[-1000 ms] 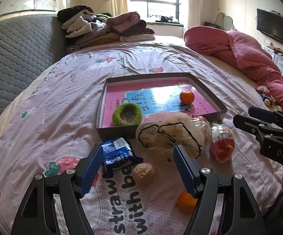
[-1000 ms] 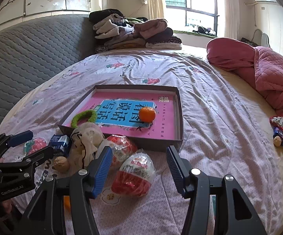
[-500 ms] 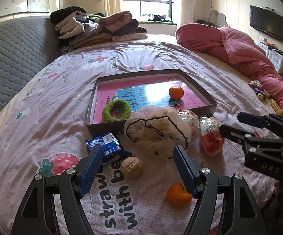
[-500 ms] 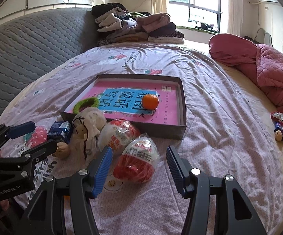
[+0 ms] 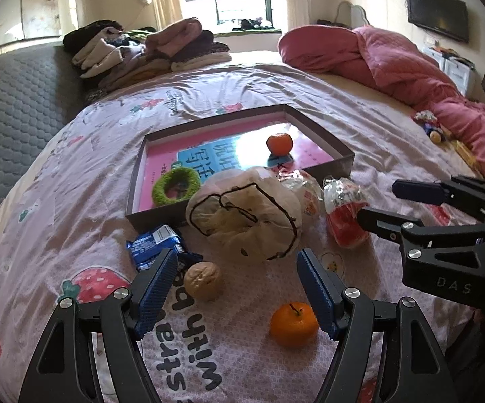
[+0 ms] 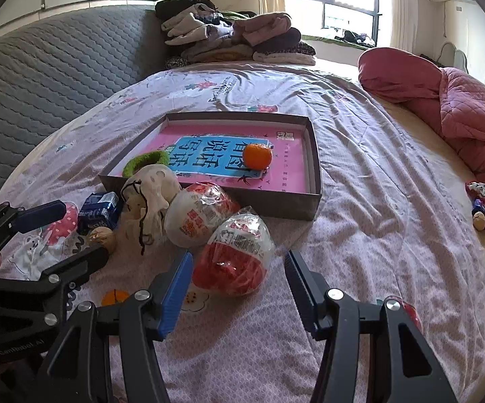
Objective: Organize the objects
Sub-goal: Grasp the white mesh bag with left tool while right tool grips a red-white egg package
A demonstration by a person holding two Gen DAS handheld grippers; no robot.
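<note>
A shallow grey box [image 5: 341,159] [image 6: 312,149] with a pink floor lies on the bed and holds an orange [image 5: 279,143] [image 6: 257,156] and a green ring [image 5: 176,186] [image 6: 145,162]. In front of it lie a white drawstring bag [image 5: 245,215] [image 6: 150,194], two wrapped red-and-white eggs [image 6: 237,255] [image 6: 200,213], a blue packet [image 5: 156,247] [image 6: 99,210], a walnut [image 5: 203,280] [image 6: 101,235] and a loose orange [image 5: 294,324] [image 6: 114,297]. My left gripper [image 5: 237,268] [image 6: 61,231] is open above the walnut and loose orange. My right gripper [image 6: 237,268] [image 5: 376,203] is open around the nearer egg [image 5: 343,215].
A pink quilt [image 5: 393,63] [image 6: 460,107] lies at the right. Folded clothes [image 5: 148,50] [image 6: 232,37] are stacked at the bed's far end. A grey padded headboard [image 6: 41,77] is at the left. Small toys [image 6: 480,201] lie by the quilt.
Both grippers have pulled back a little from the box. The loose orange now shows fully between the left fingers. Both stay open.
</note>
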